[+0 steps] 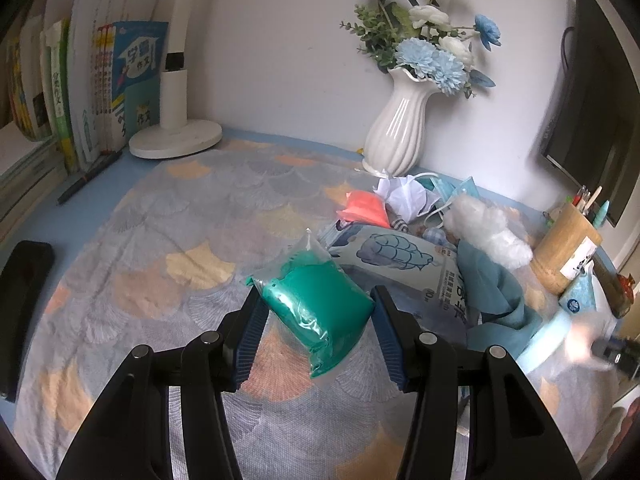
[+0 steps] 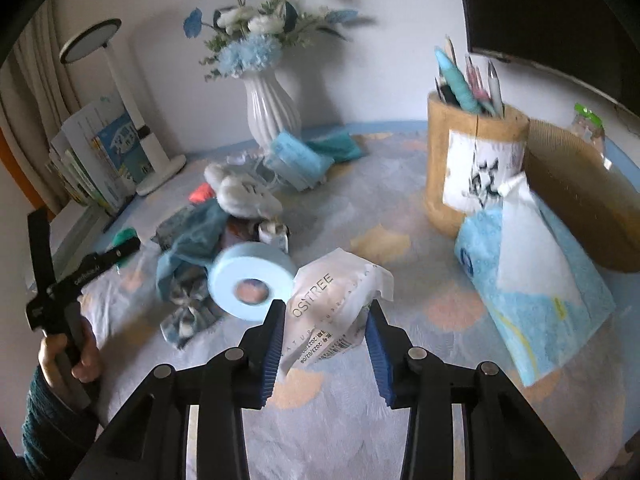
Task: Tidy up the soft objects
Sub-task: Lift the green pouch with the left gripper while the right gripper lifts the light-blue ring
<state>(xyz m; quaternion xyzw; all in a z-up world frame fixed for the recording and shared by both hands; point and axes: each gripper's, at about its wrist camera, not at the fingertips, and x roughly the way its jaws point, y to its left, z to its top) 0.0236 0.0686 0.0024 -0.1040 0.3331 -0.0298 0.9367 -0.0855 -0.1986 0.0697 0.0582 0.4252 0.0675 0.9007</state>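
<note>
Together, we grip a green clay-filled plastic pouch in our left gripper and a white crinkly wipes packet in our right gripper; keeping both squeezes gentle, we place them clear of the white ribbed vase.

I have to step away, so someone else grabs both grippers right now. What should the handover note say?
Left gripper: shut on a green clay bag, held above the cloth.
Right gripper: shut on a white tissue pack, also lifted.
Pile near the white vase: orange bag, face masks, cotton wad, teal cloth, wipes pack, blue tape roll. Large tissue pack leans by the pen holder.
Done: two items picked up.
Left: place both, then sort the pile. No destination is visible.
</note>
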